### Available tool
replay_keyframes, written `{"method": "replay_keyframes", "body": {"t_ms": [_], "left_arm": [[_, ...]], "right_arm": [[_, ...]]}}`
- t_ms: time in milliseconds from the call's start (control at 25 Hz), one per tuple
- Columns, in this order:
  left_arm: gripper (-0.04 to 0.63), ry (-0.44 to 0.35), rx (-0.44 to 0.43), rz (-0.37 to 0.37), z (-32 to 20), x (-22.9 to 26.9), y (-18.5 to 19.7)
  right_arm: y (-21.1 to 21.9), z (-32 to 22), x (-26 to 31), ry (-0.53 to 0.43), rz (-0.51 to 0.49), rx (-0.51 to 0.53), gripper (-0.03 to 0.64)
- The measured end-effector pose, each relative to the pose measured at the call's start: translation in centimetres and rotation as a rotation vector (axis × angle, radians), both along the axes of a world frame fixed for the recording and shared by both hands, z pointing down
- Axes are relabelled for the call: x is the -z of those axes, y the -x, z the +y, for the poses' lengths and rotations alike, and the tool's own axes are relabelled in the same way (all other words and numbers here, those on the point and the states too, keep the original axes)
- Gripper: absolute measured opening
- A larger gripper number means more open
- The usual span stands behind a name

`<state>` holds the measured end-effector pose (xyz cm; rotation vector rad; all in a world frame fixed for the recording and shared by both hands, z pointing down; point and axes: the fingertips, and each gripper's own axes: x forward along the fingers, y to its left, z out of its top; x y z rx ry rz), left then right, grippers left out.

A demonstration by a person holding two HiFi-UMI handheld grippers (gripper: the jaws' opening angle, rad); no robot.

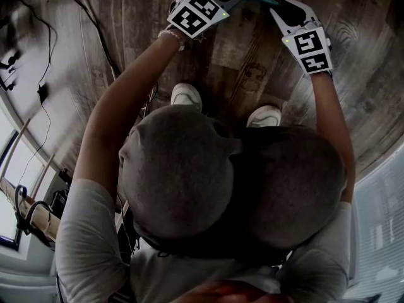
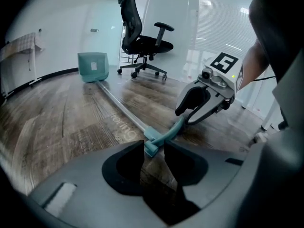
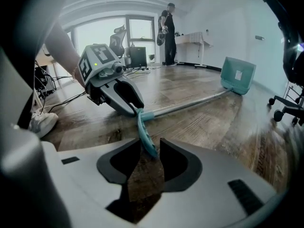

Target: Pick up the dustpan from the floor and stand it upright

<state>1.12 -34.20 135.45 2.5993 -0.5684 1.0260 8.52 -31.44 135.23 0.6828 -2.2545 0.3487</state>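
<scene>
The dustpan (image 2: pixel 93 66) is seen down on the wooden floor (image 2: pixel 57 122), not yet stood upright. Its teal pan is at the far end. From it the grey pole (image 2: pixel 121 108) runs low along the boards toward the person and ends in a curved teal grip (image 3: pixel 145 133).

The left tongs (image 2: pixel 154 146) are released, with the jaws standing wide apart. The teal collar where pole and grip meet is seen in the gap between their tips, and no clamping on it can be made out. The right tongs (image 3: pixel 151 144) are likewise released and wide. The free end of the curved grip lies in their gap, close to one jaw, and is not squeezed from both sides.

Both tongs are pointed down at a slant and are brought in from opposite sides of the grip, near each other but apart. In the head view they are held low in front of two white shoes (image 1: pixel 186 95).

A black office chair (image 2: pixel 142 37) is seen just beyond the pan. In the right gripper view a second person (image 3: pixel 167 27) is seen standing far off, near the windows.
</scene>
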Motion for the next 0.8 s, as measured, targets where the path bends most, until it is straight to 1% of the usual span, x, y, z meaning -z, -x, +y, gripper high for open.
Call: {"method": "replay_keyframes", "body": {"t_ms": [120, 200, 280, 560, 800], "left_arm": [[0.123, 0.003, -0.009, -0.035, 0.1, -0.6, 0.2], [0.104, 0.003, -0.006, -0.044, 0.0, -0.6, 0.1], [0.092, 0.004, -0.003, -0.044, -0.1, -0.5, 0.1], [0.092, -0.009, -0.005, -0.001, -0.1, 0.8, 0.2], [0.092, -0.022, -0.003, 0.048, -0.5, 3.6, 0.5]], "right_arm": [[0.0, 0.3, -0.9, 0.007, 0.026, 0.008, 0.11], [-0.1, 0.3, -1.1, 0.012, 0.036, 0.001, 0.087], [-0.2, 0.3, -1.0, 0.021, 0.034, -0.01, 0.087], [-0.1, 0.3, 0.4, 0.023, 0.009, -0.024, 0.087], [0.3, -0.2, 3.3, 0.007, -0.03, -0.025, 0.086]]}}
